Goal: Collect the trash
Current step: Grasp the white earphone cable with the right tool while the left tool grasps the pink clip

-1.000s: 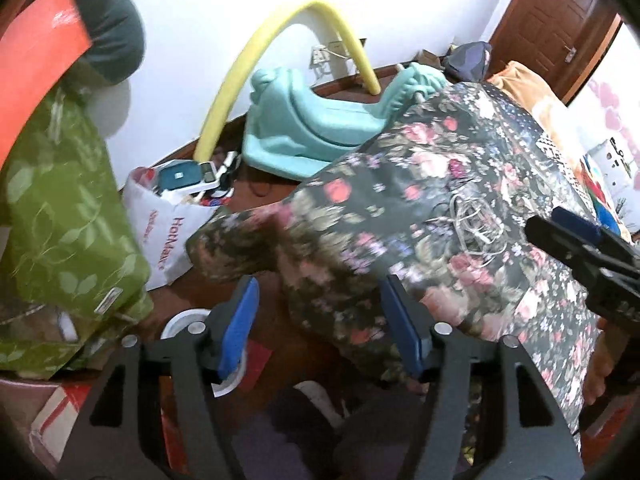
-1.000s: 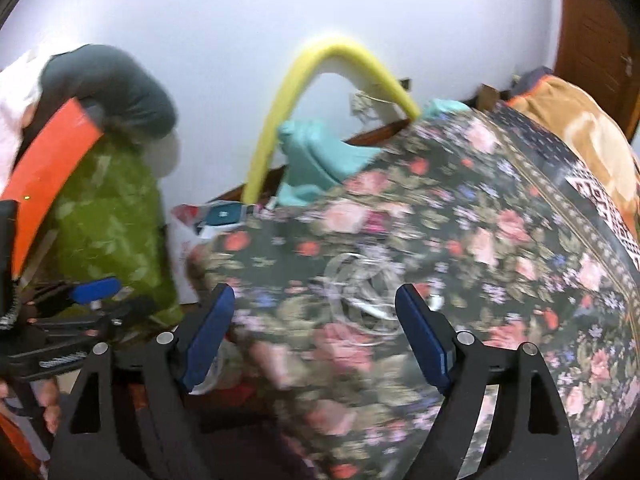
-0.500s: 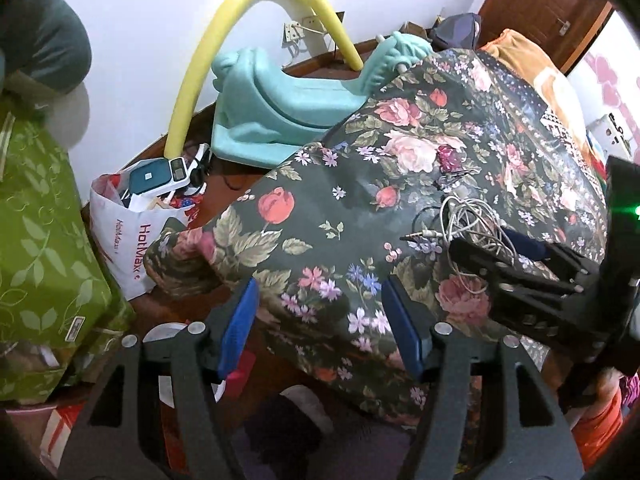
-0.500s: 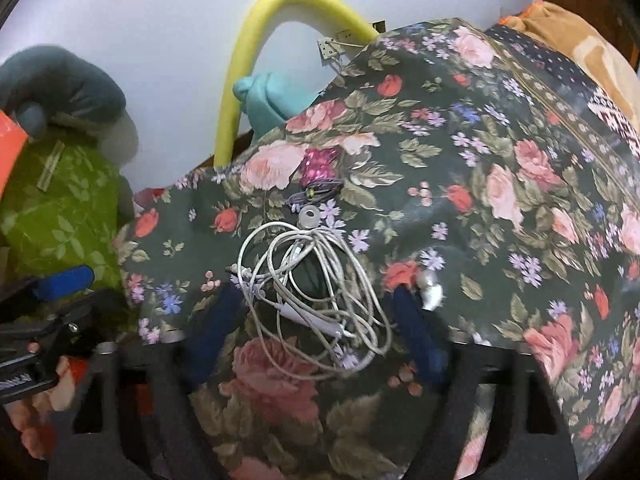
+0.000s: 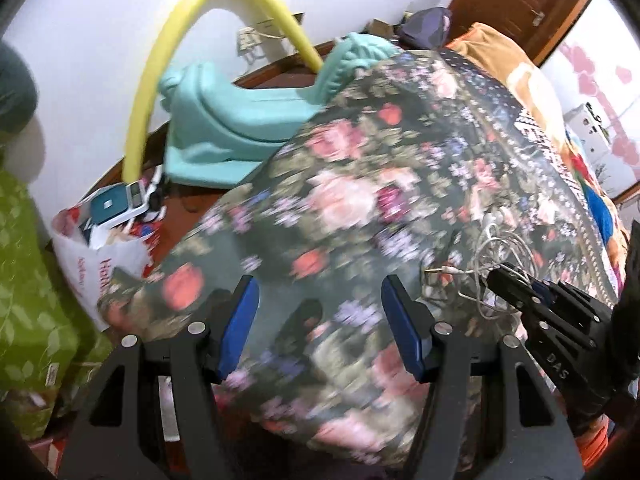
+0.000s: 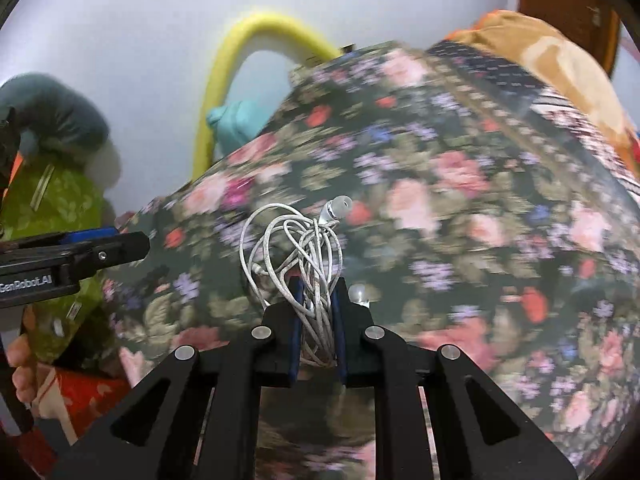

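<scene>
Black hand-held gripper [image 6: 318, 292], blue pads [image 6: 296, 312], silver screws.

Matt cloth quilt [image 6: 460, 208] (floral), smooth rubbery white earphone cable [image 6: 296, 248].

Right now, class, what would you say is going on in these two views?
A person is tidying a bedroom with two handheld grippers. The right gripper has just closed on a tangle of white earphones lying on the floral bedspread. The left gripper hangs open above the bedspread beside it, holding nothing. A white shopping bag of odds and ends sits on the floor by the bed.
</scene>
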{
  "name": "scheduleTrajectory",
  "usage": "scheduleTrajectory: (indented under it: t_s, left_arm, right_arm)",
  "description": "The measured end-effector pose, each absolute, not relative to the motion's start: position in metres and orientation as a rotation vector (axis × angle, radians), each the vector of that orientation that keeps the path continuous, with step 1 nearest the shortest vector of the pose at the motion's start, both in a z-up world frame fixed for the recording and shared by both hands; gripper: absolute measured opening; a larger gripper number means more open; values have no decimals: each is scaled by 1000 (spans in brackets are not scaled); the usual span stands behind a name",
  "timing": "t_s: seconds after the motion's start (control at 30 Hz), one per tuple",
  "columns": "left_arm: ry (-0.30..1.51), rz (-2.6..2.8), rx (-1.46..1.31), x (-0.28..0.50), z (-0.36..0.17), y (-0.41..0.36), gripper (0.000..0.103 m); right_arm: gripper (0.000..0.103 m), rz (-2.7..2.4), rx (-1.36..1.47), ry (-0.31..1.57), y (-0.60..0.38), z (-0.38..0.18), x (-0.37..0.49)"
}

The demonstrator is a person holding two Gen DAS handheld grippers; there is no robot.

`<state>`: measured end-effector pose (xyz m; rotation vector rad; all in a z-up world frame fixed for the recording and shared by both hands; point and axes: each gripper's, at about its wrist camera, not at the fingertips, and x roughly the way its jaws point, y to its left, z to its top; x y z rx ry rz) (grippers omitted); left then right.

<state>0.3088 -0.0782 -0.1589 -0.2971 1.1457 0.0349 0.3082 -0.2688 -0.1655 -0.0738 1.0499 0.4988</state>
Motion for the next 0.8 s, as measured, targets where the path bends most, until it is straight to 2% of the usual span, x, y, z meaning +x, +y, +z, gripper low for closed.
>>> scheduleTrajectory:
  t_s: [0.43, 0.53, 0.6, 0.67, 0.8]
  left_arm:
    - [1125, 0, -149, 365, -187, -131, 63]
    - [1093, 25, -83, 362, -186, -134, 51]
    - [1083, 42, -68, 362, -185, -131, 30]
    - [1080, 56, -72, 362, -183, -124, 19]
    - [1082, 7, -164, 354, -175, -112, 19]
  right_arm:
    - [13, 447, -23, 1049, -290, -164, 325]
    - [13, 455, -27, 1055, -286, -167, 325]
    - [13, 458, -33, 1055, -284, -166, 323]
    - [13, 459, -36, 1052, -283, -165, 321]
    - [13, 465, -30, 1046, -280, -158, 317]
